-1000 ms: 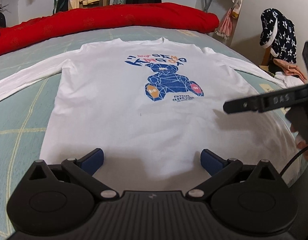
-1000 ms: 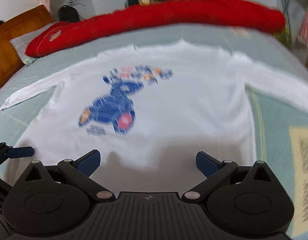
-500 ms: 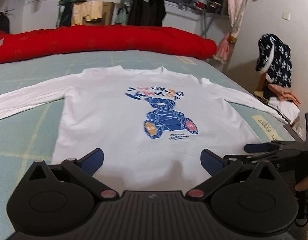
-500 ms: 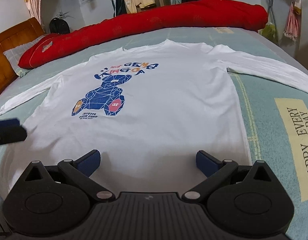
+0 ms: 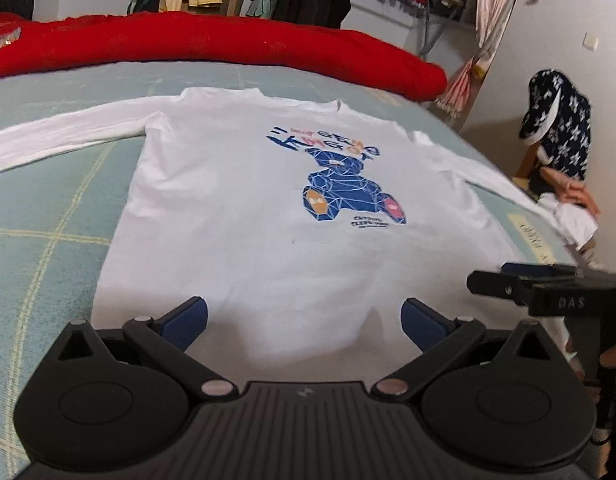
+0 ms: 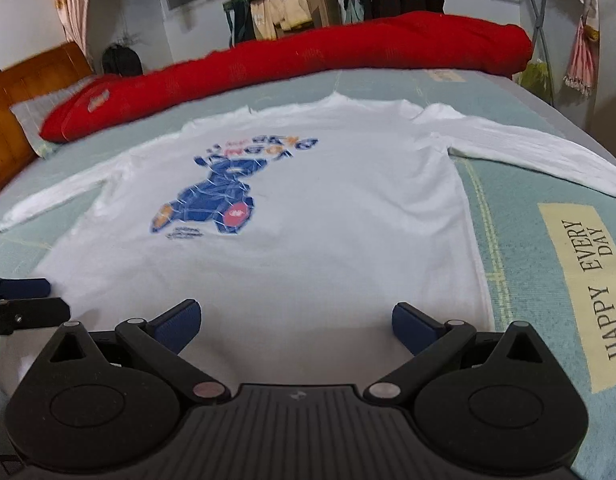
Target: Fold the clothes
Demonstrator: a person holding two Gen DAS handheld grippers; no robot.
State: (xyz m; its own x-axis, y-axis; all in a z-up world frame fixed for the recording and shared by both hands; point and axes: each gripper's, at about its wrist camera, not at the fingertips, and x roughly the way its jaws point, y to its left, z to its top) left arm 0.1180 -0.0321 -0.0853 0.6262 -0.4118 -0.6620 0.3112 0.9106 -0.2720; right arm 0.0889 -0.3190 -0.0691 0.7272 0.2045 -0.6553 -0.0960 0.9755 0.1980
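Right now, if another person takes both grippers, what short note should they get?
Left hand-held gripper: open, empty, over the hem of the white long-sleeved shirt with a blue bear print.
Right hand-held gripper: open, empty, also at the hem.
Shirt lies flat, print up, on the pale green bedsheet, both sleeves spread out.
Done: shirt laid out. Left: every fold.

Black ribbed gripper bodies, silver pivot screws, blue-padded fingers (image 5: 184, 322); "DAS" lettering.
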